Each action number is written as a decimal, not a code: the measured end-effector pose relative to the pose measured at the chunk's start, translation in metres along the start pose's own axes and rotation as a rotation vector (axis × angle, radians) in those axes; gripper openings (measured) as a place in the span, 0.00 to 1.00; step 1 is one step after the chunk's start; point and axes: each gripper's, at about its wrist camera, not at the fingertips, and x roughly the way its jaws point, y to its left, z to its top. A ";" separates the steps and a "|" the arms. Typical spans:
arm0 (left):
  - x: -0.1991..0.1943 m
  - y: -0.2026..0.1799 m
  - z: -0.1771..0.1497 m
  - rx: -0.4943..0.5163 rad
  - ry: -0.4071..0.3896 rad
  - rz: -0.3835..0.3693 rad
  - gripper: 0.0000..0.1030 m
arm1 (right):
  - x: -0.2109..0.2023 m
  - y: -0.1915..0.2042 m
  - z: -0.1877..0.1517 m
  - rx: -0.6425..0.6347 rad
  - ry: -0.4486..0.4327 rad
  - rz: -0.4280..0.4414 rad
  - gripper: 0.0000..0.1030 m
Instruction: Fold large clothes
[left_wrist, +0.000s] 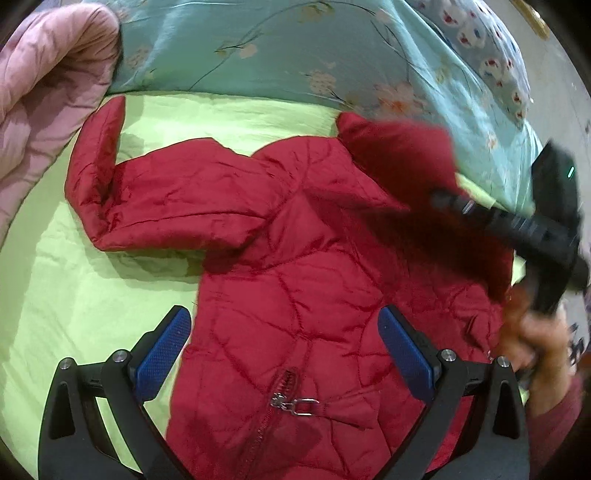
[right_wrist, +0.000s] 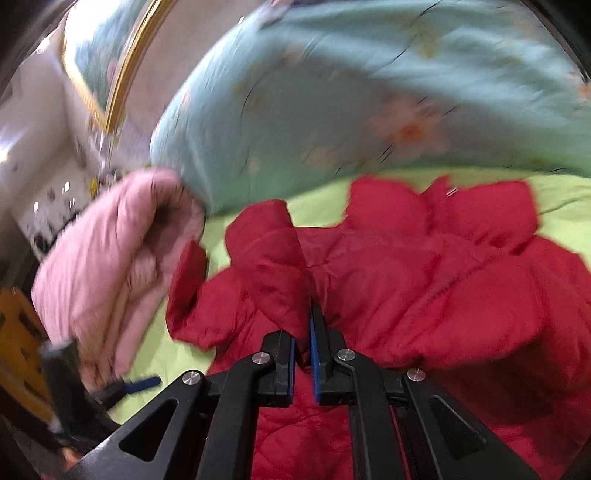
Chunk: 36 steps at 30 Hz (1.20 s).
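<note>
Left wrist view: looks down from above, close over red quilted jacket (left_wrist: 295, 258) on lime-green sheet (left_wrist: 74, 295), facing teal floral duvet (left_wrist: 295, 48). Right wrist view: lower, nearer, blurred, skims across same jacket (right_wrist: 424, 295) toward duvet (right_wrist: 332, 110). Shared: jacket, sheet, duvet, pink quilted garment (left_wrist: 40, 81) at left edge of both.

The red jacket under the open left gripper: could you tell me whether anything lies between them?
Nothing visible does: the left gripper hangs open directly over the red jacket, its zipper exposed.
</note>
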 end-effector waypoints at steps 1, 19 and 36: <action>0.000 0.005 0.003 -0.011 -0.001 -0.010 0.99 | 0.013 0.005 -0.007 -0.004 0.022 0.001 0.06; 0.041 0.010 0.044 -0.096 0.081 -0.205 0.99 | 0.050 0.024 -0.052 -0.112 0.131 -0.010 0.54; 0.099 -0.038 0.056 0.047 0.138 -0.214 0.15 | -0.144 -0.091 -0.052 0.150 -0.176 -0.297 0.55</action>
